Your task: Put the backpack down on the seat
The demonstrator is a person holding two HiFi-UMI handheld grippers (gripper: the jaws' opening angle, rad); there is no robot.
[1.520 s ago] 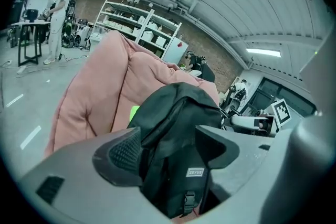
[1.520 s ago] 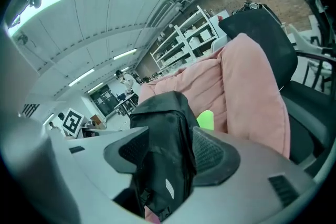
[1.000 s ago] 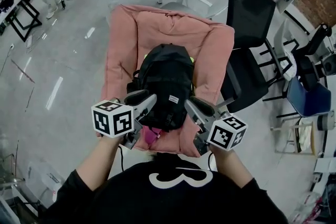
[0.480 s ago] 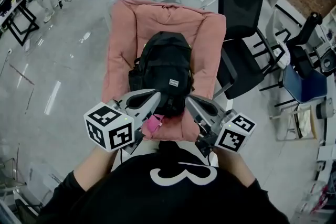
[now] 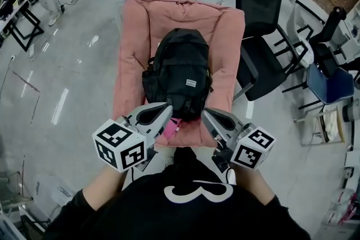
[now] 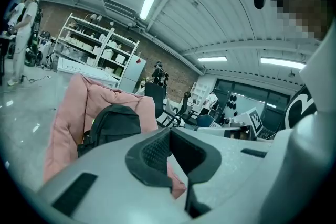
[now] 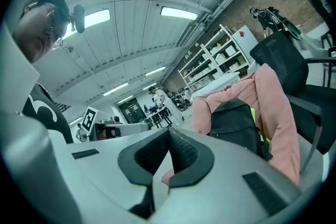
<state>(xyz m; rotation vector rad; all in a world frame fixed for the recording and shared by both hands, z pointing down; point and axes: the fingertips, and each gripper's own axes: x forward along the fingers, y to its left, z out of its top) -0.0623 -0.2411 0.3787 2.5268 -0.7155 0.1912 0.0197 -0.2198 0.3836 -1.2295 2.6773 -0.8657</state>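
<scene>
black fabric backpack [image 5: 181, 73] lies on the pink padded seat [image 5: 134, 36] — left gripper [image 5: 162, 113] and right gripper [image 5: 209, 118] nearer, jaws together, empty.

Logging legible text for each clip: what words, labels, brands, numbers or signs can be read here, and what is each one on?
"3": a large white figure, seen sideways, on the person's black shirt.
White label on the backpack: too small to read.
Marker cubes: black-and-white coded squares only, no letters.
Nothing else is legible in any view.
</scene>
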